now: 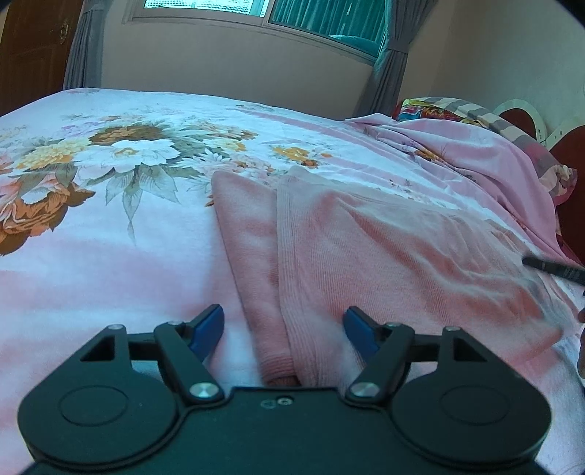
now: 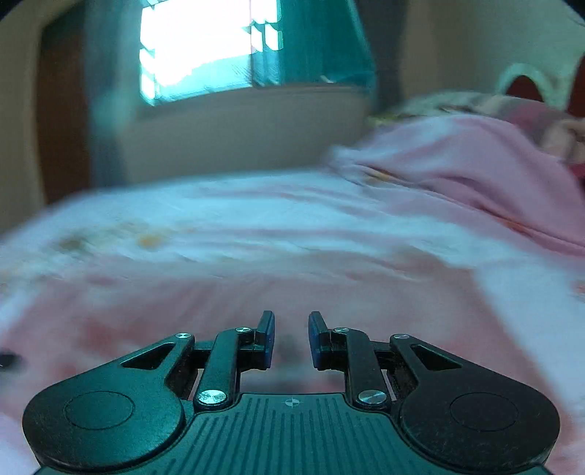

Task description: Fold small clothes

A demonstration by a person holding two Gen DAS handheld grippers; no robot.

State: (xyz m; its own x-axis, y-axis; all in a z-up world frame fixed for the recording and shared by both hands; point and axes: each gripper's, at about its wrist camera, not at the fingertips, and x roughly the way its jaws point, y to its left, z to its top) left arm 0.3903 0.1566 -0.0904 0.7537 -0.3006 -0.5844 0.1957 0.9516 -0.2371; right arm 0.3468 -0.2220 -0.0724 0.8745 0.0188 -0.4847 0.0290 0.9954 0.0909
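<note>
A small pink knit garment lies flat on the floral bedsheet, with one sleeve or folded strip running along its left side. My left gripper is open, its blue fingertips standing on either side of the garment's near hem, just above the cloth. My right gripper is partly open and empty, low over the same pink garment; that view is motion-blurred. A dark tip of the right gripper shows at the right edge of the left wrist view.
A bunched pink blanket and patterned pillows lie at the bed's right. A window with teal curtains and a wall stand behind the bed. A brown door is at the far left.
</note>
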